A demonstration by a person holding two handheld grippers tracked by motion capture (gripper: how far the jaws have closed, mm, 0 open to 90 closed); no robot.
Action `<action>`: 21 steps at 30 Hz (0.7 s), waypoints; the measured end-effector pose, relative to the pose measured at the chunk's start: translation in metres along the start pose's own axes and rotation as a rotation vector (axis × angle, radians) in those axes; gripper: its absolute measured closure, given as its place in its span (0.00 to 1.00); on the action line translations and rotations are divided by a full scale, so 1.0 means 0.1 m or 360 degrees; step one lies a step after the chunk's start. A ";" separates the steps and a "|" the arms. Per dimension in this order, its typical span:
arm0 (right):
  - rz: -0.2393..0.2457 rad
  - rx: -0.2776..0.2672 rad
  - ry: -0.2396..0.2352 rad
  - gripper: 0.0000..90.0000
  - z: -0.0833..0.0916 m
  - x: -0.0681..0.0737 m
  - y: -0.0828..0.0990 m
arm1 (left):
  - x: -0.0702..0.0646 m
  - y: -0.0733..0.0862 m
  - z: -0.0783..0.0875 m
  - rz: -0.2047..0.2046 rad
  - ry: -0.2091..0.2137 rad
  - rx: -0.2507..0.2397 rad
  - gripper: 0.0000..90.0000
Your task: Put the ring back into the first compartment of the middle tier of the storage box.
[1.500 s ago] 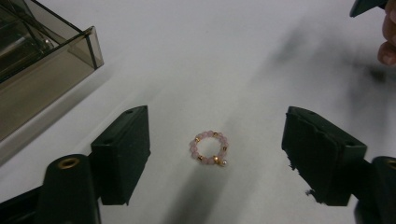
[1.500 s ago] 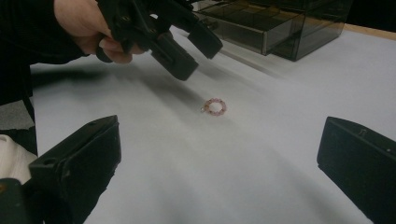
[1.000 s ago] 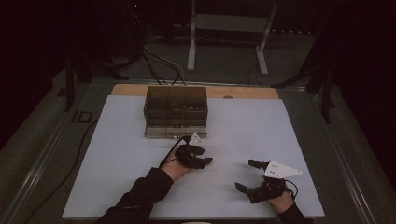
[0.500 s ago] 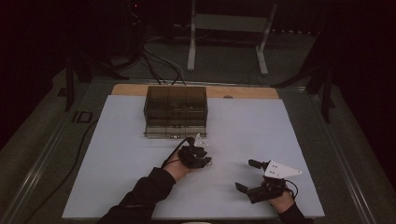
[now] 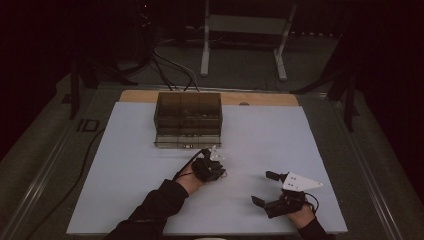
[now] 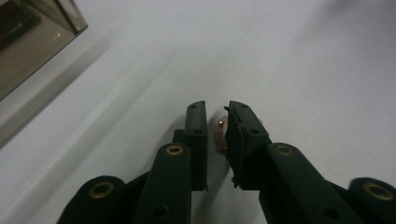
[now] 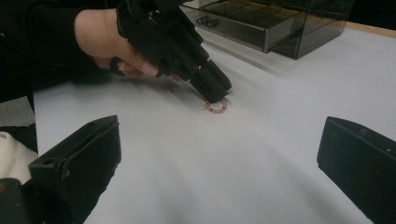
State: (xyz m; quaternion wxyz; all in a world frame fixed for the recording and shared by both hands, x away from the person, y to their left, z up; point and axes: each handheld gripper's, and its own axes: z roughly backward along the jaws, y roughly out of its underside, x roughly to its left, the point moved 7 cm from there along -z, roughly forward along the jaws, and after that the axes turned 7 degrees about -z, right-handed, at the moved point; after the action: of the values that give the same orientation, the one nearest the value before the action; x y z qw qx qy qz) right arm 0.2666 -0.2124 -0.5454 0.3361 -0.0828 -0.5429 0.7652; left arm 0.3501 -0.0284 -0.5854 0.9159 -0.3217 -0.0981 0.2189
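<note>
A small bracelet of pink beads (image 7: pixel 215 109) lies on the white table top (image 5: pixel 280 135), in front of the smoked-plastic drawer box (image 5: pixel 187 112). My left gripper (image 5: pixel 219 172) points down onto it. In the left gripper view its jaws (image 6: pixel 217 109) have just been closing and stand almost together, with the bracelet's beads (image 6: pixel 219 133) between them and a thin gap still showing beside the left jaw. From the right gripper view the left gripper's tip (image 7: pixel 217 95) covers the near part of the bracelet. My right gripper (image 5: pixel 261 187) rests near the table's front right, wide open and empty (image 7: pixel 219 135).
The drawer box (image 7: pixel 280 23) has its lowest drawer pulled out toward me, with small dark items inside. A corner of the box (image 6: pixel 32 46) is close to the left gripper. A cable (image 5: pixel 75 175) trails off the table's left side. Stand legs (image 5: pixel 205 45) rise behind the table.
The left gripper's jaws have drawn together over the bracelet, from spread wide to nearly closed. The left hand shifted only slightly. The right gripper has stayed where it was.
</note>
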 end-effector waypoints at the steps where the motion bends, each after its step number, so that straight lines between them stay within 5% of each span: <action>1: 0.0000 0.0000 0.0000 0.00 0.00 0.00 0.00 | -0.01 0.00 0.00 -0.0011 -0.0006 -0.0003 0.89; 9: -0.0002 0.0005 0.0003 0.00 0.00 0.00 0.00 | -0.05 -0.03 -0.01 -0.0044 -0.0004 0.0047 0.98; 15: -0.0005 0.0005 0.0001 0.00 -0.01 0.00 0.01 | -0.06 -0.03 -0.01 -0.0070 -0.0031 0.0037 0.99; 21: -0.0008 0.0001 0.0003 0.00 -0.01 0.00 0.00 | -0.10 -0.07 0.01 -0.0067 0.0010 0.0015 1.00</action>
State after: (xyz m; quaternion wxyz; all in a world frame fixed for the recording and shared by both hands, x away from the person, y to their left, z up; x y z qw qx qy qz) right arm 0.2669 -0.2121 -0.5460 0.3385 -0.0819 -0.5426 0.7644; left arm 0.3435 -0.0369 -0.5806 0.9222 -0.3158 -0.1010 0.1989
